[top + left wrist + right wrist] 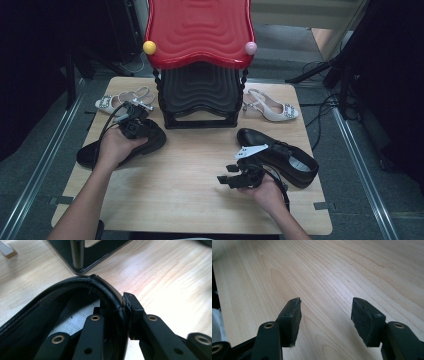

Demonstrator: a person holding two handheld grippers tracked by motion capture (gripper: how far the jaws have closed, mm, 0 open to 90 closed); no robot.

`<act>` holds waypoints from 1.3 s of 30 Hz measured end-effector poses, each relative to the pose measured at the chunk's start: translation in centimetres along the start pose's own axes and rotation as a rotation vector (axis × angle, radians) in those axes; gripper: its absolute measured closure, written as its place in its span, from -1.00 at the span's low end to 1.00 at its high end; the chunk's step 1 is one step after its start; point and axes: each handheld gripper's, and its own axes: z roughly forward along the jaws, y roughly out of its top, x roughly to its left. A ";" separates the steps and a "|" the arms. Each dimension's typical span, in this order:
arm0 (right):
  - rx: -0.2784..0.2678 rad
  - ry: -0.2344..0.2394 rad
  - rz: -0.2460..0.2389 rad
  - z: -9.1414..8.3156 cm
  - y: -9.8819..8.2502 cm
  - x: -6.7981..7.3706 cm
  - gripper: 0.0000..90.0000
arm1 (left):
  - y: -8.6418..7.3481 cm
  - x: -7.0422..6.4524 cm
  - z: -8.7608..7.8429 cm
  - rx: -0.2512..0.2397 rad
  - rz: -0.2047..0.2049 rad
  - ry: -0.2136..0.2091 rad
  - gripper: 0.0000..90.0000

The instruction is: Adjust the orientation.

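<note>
One black shoe (pixel 120 147) lies near the table's (pixel 190 200) left edge, and your left gripper (pixel 131 120) is clamped on its stiff heel collar (pixel 110 293), a sound hold. Expect light weight and slick leather. Your right gripper (pixel 232 179) hangs with jaws apart above bare wood.

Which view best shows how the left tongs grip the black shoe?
The left gripper view: the left tongs straddle the black shoe's heel rim, one pad inside, one outside, pressing it. The high view shows that shoe whole but the hand hides the pinch. The right gripper view looks at bare table.
</note>
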 end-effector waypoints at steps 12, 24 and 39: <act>-0.015 0.001 0.023 -0.4 0.1 -0.2 -0.06 | -0.3 -2.5 -4.4 -0.081 0.029 -0.132 0.83; -0.058 -0.006 0.059 -1.6 0.1 -0.9 -0.06 | 1.7 -9.1 -3.8 -0.028 0.130 -0.179 0.84; -0.126 -0.035 0.121 -3.9 -0.2 -2.2 -0.06 | 5.1 -16.6 2.7 0.065 0.247 -0.255 0.83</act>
